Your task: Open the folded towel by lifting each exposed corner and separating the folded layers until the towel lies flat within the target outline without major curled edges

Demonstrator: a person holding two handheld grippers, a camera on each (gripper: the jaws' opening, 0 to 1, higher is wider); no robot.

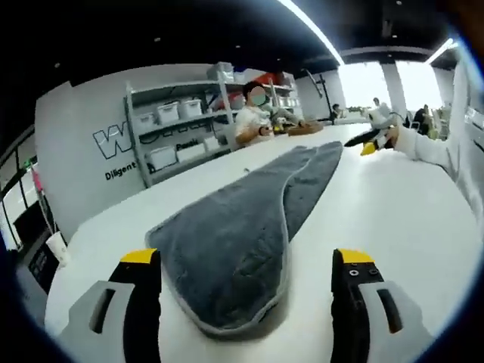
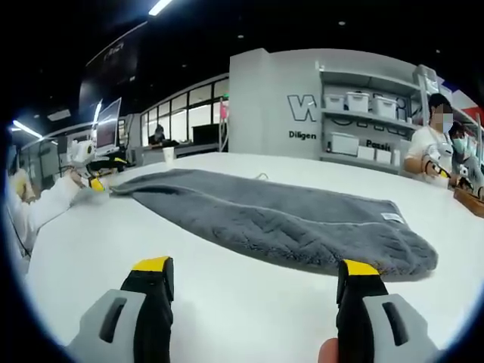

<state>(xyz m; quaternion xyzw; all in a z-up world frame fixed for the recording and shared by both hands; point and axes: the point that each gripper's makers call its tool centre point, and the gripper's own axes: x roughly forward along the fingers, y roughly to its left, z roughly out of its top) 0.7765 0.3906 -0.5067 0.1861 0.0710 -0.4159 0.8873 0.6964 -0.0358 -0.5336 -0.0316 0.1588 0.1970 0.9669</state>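
Towel (image 1: 249, 219) lies folded on the white table (image 1: 378, 212), its rounded near end between and just ahead of the left gripper (image 1: 246, 272), whose jaws stand spread and hold nothing. In the right gripper view the towel (image 2: 280, 215) stretches across the table (image 2: 113, 242) ahead of the right gripper (image 2: 257, 280), also spread wide and empty, apart from the cloth.

White table (image 1: 393, 219); shelving (image 1: 178, 125); ceiling strip lights (image 1: 314, 30)
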